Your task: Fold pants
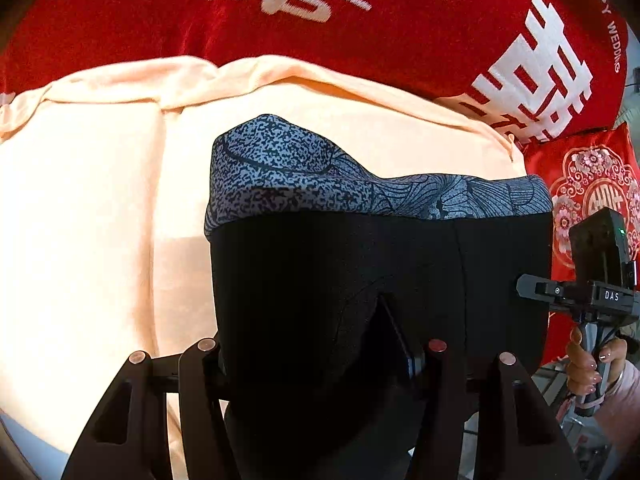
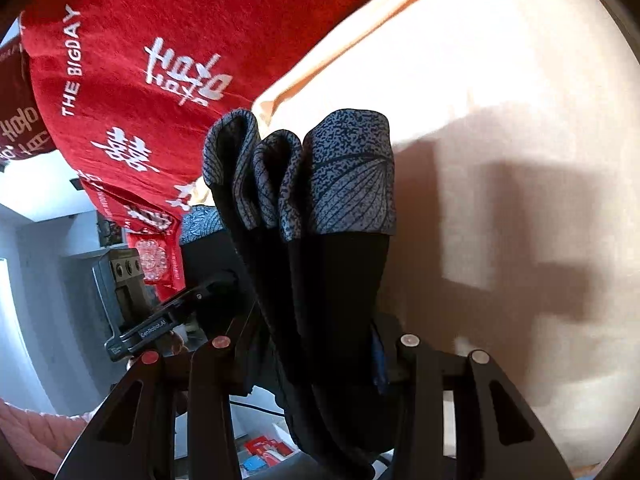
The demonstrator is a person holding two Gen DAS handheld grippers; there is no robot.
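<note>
The pants are black with a grey leaf-patterned waistband (image 1: 360,188). In the left wrist view the black cloth (image 1: 340,280) hangs spread between both grippers above a peach bed sheet (image 1: 100,200). My left gripper (image 1: 320,356) is shut on the cloth, which hides its fingertips. My right gripper shows at the right edge of the left wrist view (image 1: 592,292), held by a hand. In the right wrist view the pants (image 2: 320,272) bunch in folds, waistband (image 2: 344,172) up, and my right gripper (image 2: 316,344) is shut on them.
A red blanket with white characters (image 1: 360,20) lies beyond the peach sheet (image 2: 500,100). A red patterned cushion (image 1: 592,176) is at the right. The left gripper's body (image 2: 160,320) and room furniture (image 2: 116,280) show at the left of the right wrist view.
</note>
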